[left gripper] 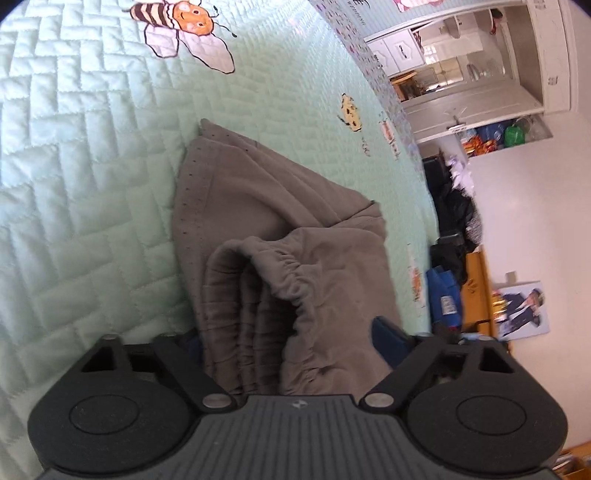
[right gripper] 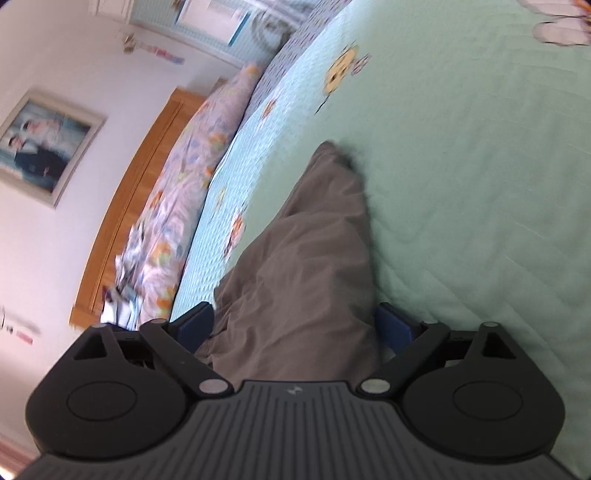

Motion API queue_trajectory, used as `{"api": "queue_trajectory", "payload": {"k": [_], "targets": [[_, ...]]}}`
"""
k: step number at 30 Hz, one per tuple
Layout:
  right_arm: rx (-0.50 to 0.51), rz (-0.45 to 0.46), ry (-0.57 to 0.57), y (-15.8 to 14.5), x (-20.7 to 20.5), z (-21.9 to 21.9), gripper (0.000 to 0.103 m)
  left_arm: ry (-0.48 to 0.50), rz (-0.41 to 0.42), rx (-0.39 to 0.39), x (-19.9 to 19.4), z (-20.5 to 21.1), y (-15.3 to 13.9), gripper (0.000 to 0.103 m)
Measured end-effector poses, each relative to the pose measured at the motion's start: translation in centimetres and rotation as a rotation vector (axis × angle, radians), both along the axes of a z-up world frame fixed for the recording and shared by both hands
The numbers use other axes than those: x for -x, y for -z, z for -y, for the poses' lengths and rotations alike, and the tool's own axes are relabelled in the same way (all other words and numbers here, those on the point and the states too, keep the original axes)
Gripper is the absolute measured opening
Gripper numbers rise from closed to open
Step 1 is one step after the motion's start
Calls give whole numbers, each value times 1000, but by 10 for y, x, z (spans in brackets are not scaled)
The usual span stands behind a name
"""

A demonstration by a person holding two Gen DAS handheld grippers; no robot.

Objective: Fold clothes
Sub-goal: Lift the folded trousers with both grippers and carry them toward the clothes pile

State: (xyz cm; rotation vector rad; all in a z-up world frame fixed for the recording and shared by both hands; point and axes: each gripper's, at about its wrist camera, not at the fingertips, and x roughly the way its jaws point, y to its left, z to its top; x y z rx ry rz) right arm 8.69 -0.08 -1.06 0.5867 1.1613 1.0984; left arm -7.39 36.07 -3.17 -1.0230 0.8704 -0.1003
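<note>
grey-brown trousers [left gripper: 280, 236] folded over, elastic waistband [left gripper: 291, 280] bunched

Little can be read here. In the left wrist view, a patterned border strip [left gripper: 352, 22] at the far edge of the bed's green quilt [left gripper: 92, 147] carries dark capitals, cut off and turned, that seem to read "WEDDING". No other lettering is legible in either view.
</note>
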Motion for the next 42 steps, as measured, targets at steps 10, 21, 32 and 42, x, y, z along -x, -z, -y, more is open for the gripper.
{"api": "queue_trajectory", "payload": {"k": [10,21,32,42], "targets": [[17,-20,-193,-2,-17,-36,103,-8,10,96,3,-17,23,38],[6,-7,-188,-4,-14,-31,103,-21,4,113,5,-17,25,36],[75,-7,-94,9,-6,-24,21,-18,-5,37,8,-15,14,32],[101,70,-59,-4,5,-25,21,-21,-16,34,10,-18,11,32]]}}
